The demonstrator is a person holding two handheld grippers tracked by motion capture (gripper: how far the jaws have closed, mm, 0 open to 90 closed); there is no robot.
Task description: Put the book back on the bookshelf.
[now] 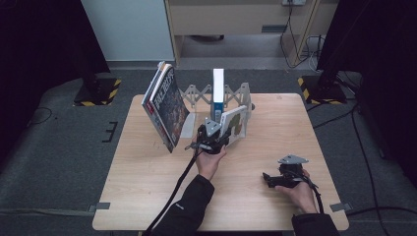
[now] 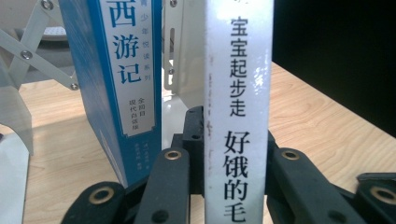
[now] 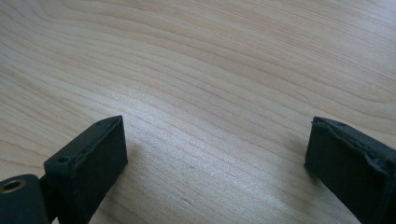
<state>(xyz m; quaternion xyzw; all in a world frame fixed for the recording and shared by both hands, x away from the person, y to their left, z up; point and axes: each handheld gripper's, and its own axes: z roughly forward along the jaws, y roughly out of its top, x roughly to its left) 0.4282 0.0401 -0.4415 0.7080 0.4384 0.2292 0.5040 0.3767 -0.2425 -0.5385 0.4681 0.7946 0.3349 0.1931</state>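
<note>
At the centre of the pale wooden table [image 1: 147, 177], beside the upright blue book [image 2: 119, 70]: left gripper [image 2: 236, 158] pinching a thin white-spined picture book [image 2: 238, 93], held upright. Right gripper [image 3: 215, 154] spread wide, resting over bare wood.

The left hand-held gripper [image 1: 220, 141] is clamped, forearm extended; the right hand-held gripper [image 1: 269, 179] rests (jaws spread wide).

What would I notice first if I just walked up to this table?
Probably the white book clamped by its spine in the left gripper, near the table's middle. Right beside it a blue book stands upright in a grey folding rack, and a big picture book leans at the rack's left end. The right gripper hangs open above bare wood.
</note>
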